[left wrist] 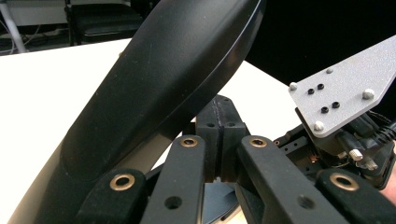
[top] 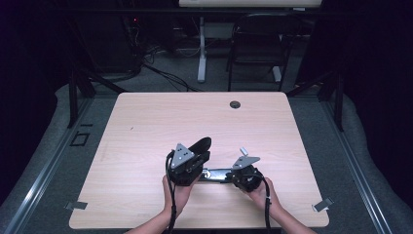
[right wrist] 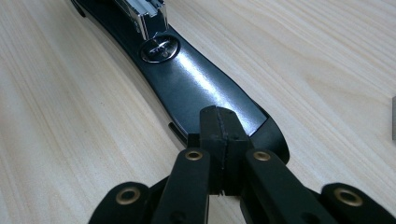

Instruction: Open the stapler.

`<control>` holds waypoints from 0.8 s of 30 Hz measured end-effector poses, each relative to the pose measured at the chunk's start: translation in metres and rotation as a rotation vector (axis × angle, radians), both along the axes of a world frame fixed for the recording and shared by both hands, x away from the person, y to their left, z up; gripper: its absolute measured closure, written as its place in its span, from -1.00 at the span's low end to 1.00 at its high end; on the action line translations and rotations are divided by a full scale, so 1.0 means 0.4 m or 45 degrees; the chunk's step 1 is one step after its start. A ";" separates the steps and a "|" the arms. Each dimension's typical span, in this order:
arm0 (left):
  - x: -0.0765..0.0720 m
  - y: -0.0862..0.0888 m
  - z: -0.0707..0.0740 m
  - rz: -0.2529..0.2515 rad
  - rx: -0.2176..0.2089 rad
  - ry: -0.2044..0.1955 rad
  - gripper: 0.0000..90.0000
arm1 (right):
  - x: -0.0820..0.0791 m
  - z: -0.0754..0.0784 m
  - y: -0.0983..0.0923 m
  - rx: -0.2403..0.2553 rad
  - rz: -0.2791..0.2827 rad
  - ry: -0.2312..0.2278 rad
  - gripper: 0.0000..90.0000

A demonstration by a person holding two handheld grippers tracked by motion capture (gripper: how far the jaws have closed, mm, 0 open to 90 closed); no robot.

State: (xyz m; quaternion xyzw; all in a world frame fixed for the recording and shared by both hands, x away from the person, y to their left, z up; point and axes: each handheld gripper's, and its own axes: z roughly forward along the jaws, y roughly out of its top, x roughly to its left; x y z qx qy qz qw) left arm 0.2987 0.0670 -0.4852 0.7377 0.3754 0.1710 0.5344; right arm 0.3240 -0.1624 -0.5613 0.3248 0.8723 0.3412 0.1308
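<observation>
Currently my left gripper [top: 202, 155] clenched empty by raised black plastic stapler lid [left wrist: 154, 93]; my right gripper [right wrist: 219, 123] clenched, pressing glossy black stapler base [right wrist: 196, 88]. Risk: lid at 11 o'clock snaps shut, base skids on pale wooden table [top: 146, 122].

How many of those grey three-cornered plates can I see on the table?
2. One grey plate sits atop the left tongs by the raised stapler lid; the other plate tops the right tongs.

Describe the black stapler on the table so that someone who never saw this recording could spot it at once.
Start at the light wooden table and go to its near edge, where two hands hold their claws. The stapler lies between the left claw and the right claw, opened up: its glossy black base lies flat, its black top cover tilts upward. A shiny metal anvil plate on the base marks it out.
</observation>
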 end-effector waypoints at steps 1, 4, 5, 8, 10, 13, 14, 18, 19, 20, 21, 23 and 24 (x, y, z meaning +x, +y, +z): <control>0.000 0.000 0.000 0.001 0.003 -0.003 1.00 | 0.000 0.000 0.000 0.000 0.000 0.000 1.00; -0.001 0.003 0.001 0.011 0.002 -0.013 1.00 | 0.000 0.001 0.001 -0.004 0.001 -0.002 1.00; -0.001 0.005 0.003 0.014 0.005 -0.021 1.00 | 0.000 0.001 0.001 -0.005 0.002 -0.003 1.00; -0.001 0.009 0.006 0.026 0.001 -0.025 1.00 | 0.001 0.002 -0.001 -0.015 0.008 -0.001 1.00; -0.001 0.014 0.008 0.029 0.000 -0.028 1.00 | 0.000 0.002 0.000 -0.010 0.004 0.000 1.00; -0.003 0.020 0.012 0.031 0.004 -0.031 1.00 | 0.001 0.001 0.000 -0.010 0.007 -0.002 1.00; -0.004 0.023 0.013 0.036 0.007 -0.040 1.00 | 0.001 0.002 -0.001 -0.015 0.009 -0.001 1.00; -0.006 0.029 0.016 0.037 0.012 -0.048 1.00 | 0.001 0.001 0.000 -0.012 0.007 -0.005 1.00; -0.007 0.030 0.016 0.040 0.010 -0.050 1.00 | 0.001 0.001 0.000 -0.011 0.009 -0.001 1.00; -0.007 0.030 0.017 0.041 0.013 -0.049 1.00 | 0.001 0.002 -0.001 -0.016 0.011 0.000 1.00; -0.007 0.031 0.017 0.041 0.012 -0.051 1.00 | 0.001 0.001 0.000 -0.011 0.009 0.000 1.00; -0.007 0.034 0.018 0.043 0.012 -0.052 1.00 | 0.001 0.002 0.001 -0.015 0.009 0.000 1.00; -0.007 0.036 0.019 0.044 0.010 -0.052 1.00 | 0.001 0.001 0.001 -0.013 0.009 -0.002 1.00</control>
